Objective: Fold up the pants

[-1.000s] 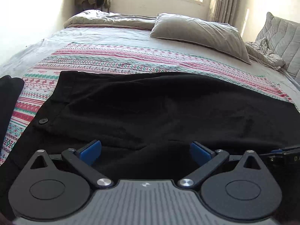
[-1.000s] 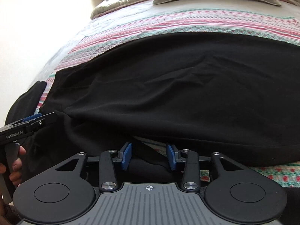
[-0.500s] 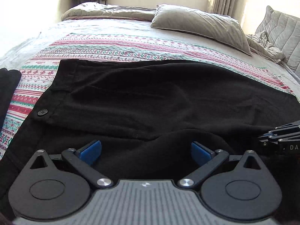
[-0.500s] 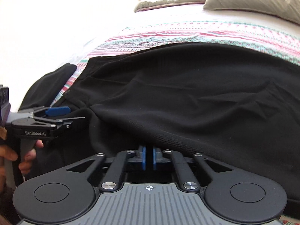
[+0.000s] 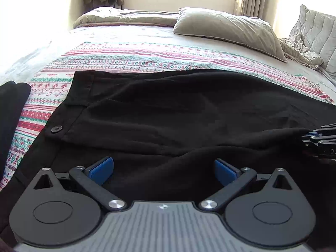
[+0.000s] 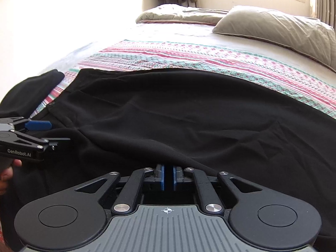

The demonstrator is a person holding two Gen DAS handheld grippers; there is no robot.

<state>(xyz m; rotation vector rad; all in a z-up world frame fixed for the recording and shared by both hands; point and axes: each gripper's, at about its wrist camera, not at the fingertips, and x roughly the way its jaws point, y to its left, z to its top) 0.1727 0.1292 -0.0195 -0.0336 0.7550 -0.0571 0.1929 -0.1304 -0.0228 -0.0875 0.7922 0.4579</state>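
Pants (image 5: pixel 178 109) lay lengthwise across both grippers, right gripper (image 6: pixel 168 177) clamped on their near edge, left gripper (image 5: pixel 163 169) wide apart above it.

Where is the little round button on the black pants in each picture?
Left wrist view: the button sits at the left, on the waistband of the black pants, beside the striped blanket.
Right wrist view: I cannot make out the button; the waistband end lies at the far left, behind the left gripper.
Shared landmark: the grey pillow at the far side of the bed.
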